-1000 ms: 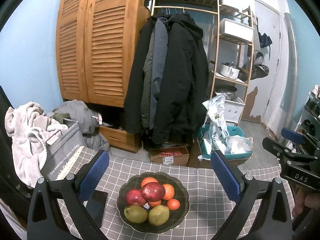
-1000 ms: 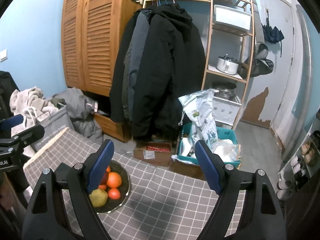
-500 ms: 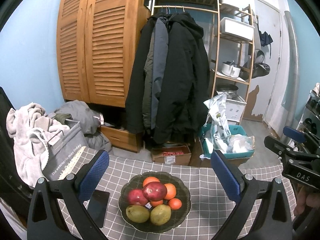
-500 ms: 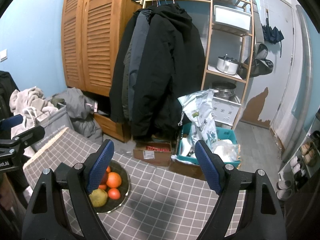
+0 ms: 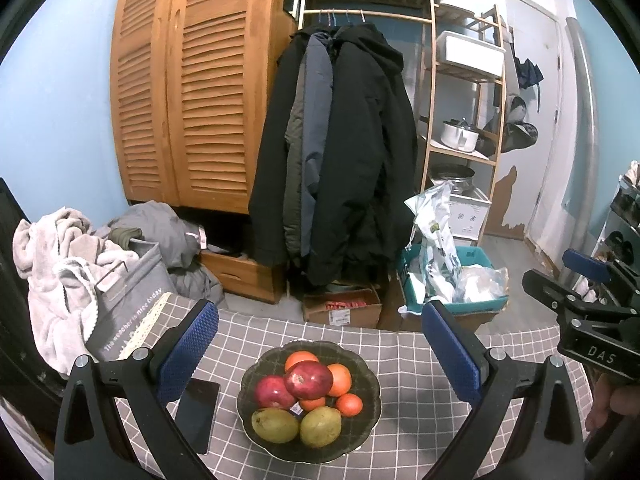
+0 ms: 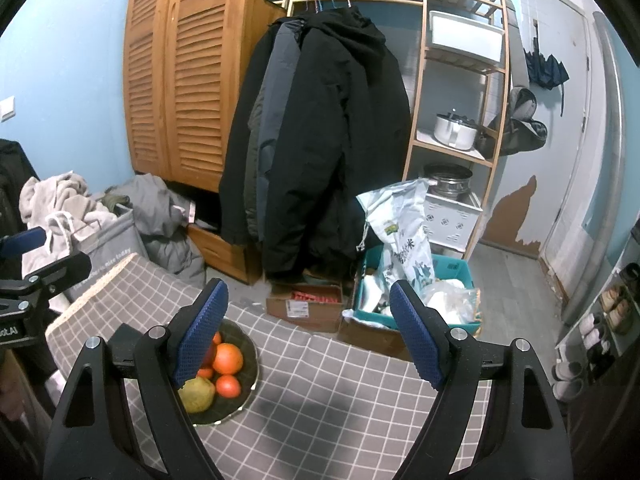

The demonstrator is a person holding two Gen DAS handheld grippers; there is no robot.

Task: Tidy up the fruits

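Both claws, left gripper (image 5: pixel 318 350) and right gripper (image 6: pixel 308 330), wide and empty above the fruit bowl (image 5: pixel 370 426) at six o'clock.

The bowl (image 5: pixel 308 446) of fruit sits on the table (image 5: pixel 400 360) between the left gripper's (image 5: pixel 320 350) open jaws. It lies left of the right gripper (image 6: pixel 308 332). A phone (image 5: pixel 196 412) lies beside the bowl, under the left gripper's left finger.

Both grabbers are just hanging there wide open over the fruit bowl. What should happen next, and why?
Probably lower the left gripper onto the top red apple. Its jaws stand open and empty, the bowl lies directly ahead between them, and that apple sits highest on the pile.
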